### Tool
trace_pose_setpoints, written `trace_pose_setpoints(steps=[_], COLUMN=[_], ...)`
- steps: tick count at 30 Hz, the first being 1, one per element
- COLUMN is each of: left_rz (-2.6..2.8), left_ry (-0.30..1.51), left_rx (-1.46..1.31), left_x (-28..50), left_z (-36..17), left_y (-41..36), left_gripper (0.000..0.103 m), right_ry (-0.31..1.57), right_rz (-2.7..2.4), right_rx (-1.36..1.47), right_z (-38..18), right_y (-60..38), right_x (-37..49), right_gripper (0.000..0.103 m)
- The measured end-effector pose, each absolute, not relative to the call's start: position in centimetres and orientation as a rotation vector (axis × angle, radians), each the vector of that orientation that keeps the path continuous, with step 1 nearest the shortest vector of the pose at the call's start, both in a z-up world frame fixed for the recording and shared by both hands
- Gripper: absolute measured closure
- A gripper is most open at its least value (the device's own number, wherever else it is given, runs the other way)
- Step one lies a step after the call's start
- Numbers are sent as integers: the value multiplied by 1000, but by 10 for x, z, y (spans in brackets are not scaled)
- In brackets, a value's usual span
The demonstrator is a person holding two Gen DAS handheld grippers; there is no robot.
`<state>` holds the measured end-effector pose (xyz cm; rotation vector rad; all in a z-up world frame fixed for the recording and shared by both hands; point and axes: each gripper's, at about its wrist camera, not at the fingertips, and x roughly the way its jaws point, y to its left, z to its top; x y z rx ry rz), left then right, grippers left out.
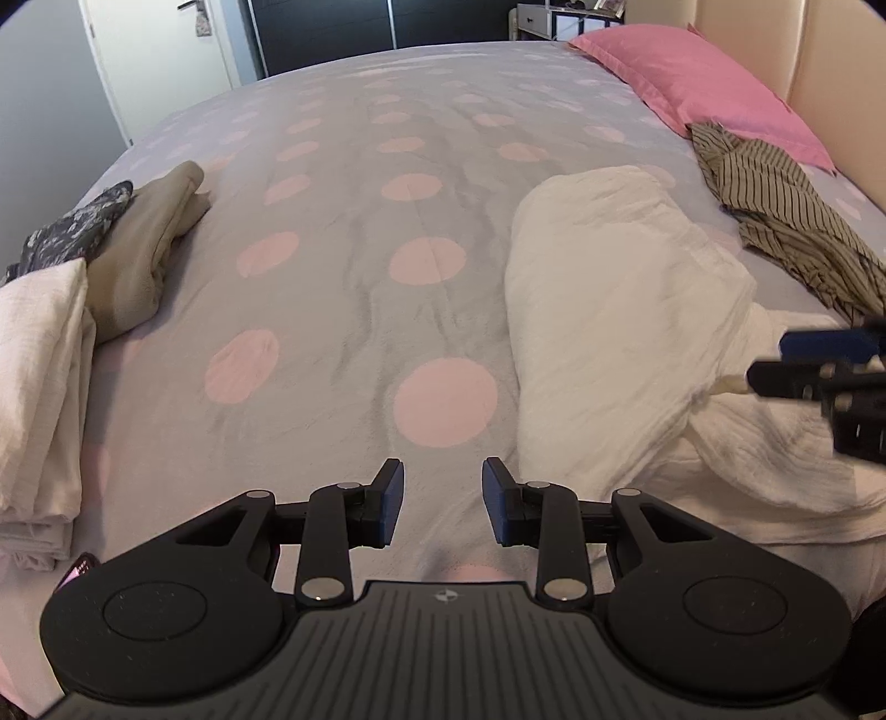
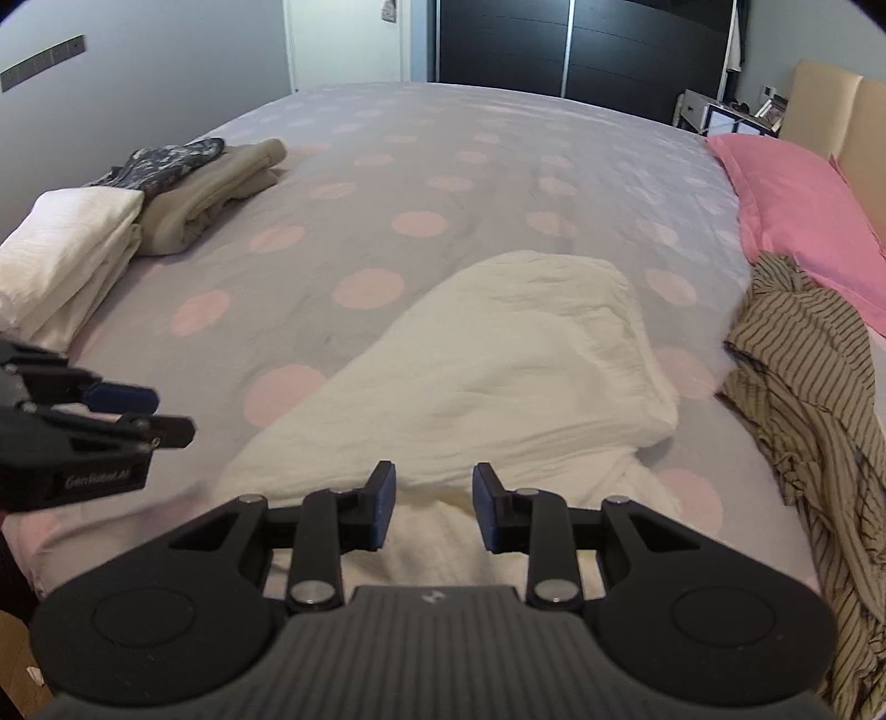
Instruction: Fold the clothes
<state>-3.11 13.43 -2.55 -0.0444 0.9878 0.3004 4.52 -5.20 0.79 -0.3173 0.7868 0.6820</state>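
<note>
White garment (image 2: 498, 354) lies beneath both spread, empty claws, left (image 1: 443, 501) and right (image 2: 433, 507).

Home bedroom: bed (image 1: 354, 310), pillow (image 1: 698, 83), wardrobe (image 2: 576, 44)

Both grippers are matte black plastic. The left gripper (image 1: 443, 501) has blue pads (image 1: 394, 501), silver pivot screws, round discs either side and a ribbed grey centre plate. The right gripper (image 2: 433, 507) matches it. White lettering marks the left's side.
</note>
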Motion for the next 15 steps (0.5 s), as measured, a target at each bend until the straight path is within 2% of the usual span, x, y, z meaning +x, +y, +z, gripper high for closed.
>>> trace_pose_setpoints(steps=[1,3,4,7,11,15], left_rz=[299,284,271,215,157,105], left_ry=[993,985,978,946,937,959], left_rx=[-35,-37,-41,-55,-47,-35], left_x=[-29,-27,-26,-25,-18,-7], left_z=[-27,-28,-29,-29,-34,-44], left_y=[133,133,132,127,115,104], left_gripper=[74,73,71,55,54,54], right_ry=[795,809,815,857,937,922], right_rz=[673,655,645,602,565,598], right_rx=[-317,-320,-326,-316,-283,-366], right_z=[9,10,9,1,-20,-33], right_y=[-54,-59,-63,-77,-89,-86], right_x=[51,62,69,90,103,93], right_gripper=[54,35,32,30,30,30])
